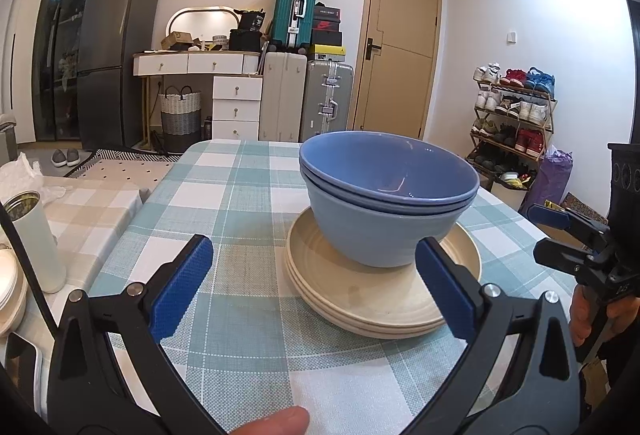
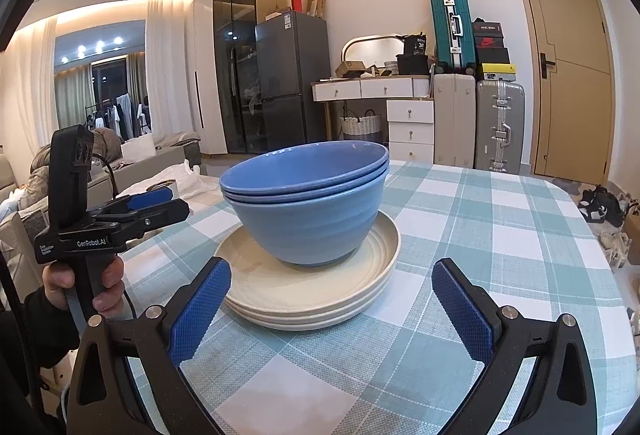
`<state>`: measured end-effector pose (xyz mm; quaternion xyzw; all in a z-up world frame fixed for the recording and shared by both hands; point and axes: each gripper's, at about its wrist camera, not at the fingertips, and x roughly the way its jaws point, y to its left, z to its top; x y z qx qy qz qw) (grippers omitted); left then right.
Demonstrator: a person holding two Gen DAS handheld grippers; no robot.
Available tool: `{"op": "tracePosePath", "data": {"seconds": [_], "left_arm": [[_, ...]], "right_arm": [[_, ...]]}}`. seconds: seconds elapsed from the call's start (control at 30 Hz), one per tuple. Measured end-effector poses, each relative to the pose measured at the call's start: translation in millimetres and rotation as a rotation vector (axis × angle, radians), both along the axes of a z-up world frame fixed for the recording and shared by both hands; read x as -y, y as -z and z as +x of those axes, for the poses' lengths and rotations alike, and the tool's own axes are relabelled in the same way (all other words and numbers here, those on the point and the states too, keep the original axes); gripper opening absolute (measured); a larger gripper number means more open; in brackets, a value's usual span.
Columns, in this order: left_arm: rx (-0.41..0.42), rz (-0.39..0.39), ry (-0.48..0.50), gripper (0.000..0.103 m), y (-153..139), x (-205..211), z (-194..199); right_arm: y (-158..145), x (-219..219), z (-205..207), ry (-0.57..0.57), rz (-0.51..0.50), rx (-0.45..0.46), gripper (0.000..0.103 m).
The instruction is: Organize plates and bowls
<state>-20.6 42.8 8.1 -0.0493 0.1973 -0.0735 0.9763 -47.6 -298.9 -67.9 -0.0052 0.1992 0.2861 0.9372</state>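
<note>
Blue bowls nested on a stack of cream plates on a checked tablecloth.

Left wrist view: the left gripper (image 1: 314, 289) is spread wide and holds nothing, just short of the plates (image 1: 380, 299); the bowls (image 1: 384, 199) look empty.
Right wrist view: the right gripper (image 2: 331, 309) is likewise wide apart and empty-handed before the tablecloth (image 2: 480, 227).

Table (image 1: 248, 179): covered in teal-and-white check cloth. Cream plates (image 1: 384, 299): stacked, on the table. Blue bowls (image 1: 384, 203): nested, upright, standing on the top plate. Left hand-held gripper (image 1: 316, 287): blue pads spread wide, nothing between them, right pad just before the plate stack. Right hand-held gripper (image 1: 556, 231): at right edge, hand-held, apart from the stack. White tumbler (image 1: 38, 239): upright, far left.
</note>
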Motion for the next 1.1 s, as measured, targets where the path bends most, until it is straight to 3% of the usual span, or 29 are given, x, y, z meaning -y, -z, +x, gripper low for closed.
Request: {"op": "tracePosePath", "data": {"seconds": [1.1], "left_arm": [[0.001,0.004,0.0,0.101,0.2,0.1,-3.0]], "right_arm": [[-2.3,-5.7,-7.0,-0.002,-0.027,0.026,0.102]]}}
